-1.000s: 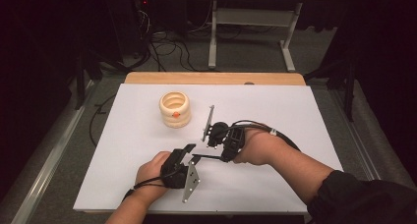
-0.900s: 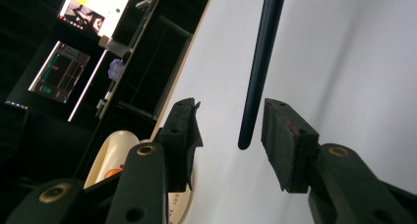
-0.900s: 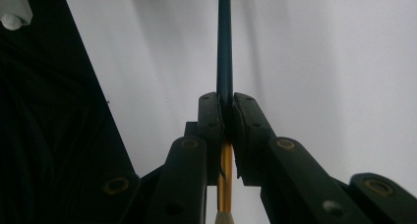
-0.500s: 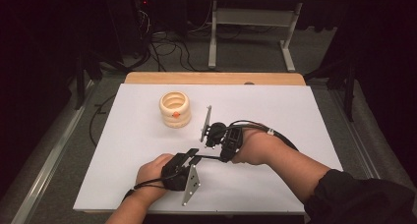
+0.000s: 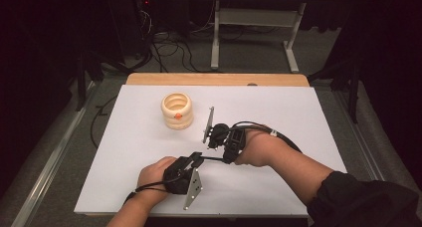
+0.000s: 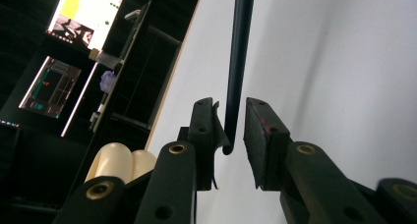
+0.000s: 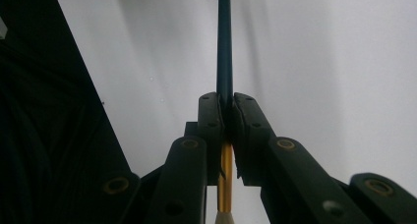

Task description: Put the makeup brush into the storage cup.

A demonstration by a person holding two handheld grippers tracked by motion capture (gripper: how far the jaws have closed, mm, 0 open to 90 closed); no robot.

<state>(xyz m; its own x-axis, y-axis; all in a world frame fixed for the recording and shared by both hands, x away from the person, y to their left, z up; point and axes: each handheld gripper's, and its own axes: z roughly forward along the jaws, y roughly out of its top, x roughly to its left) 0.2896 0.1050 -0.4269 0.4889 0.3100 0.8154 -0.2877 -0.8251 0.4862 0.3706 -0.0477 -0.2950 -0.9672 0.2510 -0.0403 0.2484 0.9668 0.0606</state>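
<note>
Right gripper [image 7: 225, 103]: jaws clamped tight on thin dark brush [image 7: 224, 47], gold band just behind pads. Left gripper [image 6: 231, 126]: jaws have just been closing, brush end between pads, small gap remains, no grip. Cream ring holder [image 5: 177, 110] well apart, beyond both grippers.

Brush mostly swallowed by the jaws

In the right gripper view the paintbrush [image 7: 224, 52] is running off the top edge and its middle is disappearing between the pads, with the bristles getting cut by the bottom edge. In the left gripper view the cream stacked-ring holder [image 6: 118, 160] is hiding behind the left gripper [image 6: 230, 135]. From the high view the brush is reading too thin to make out.
</note>
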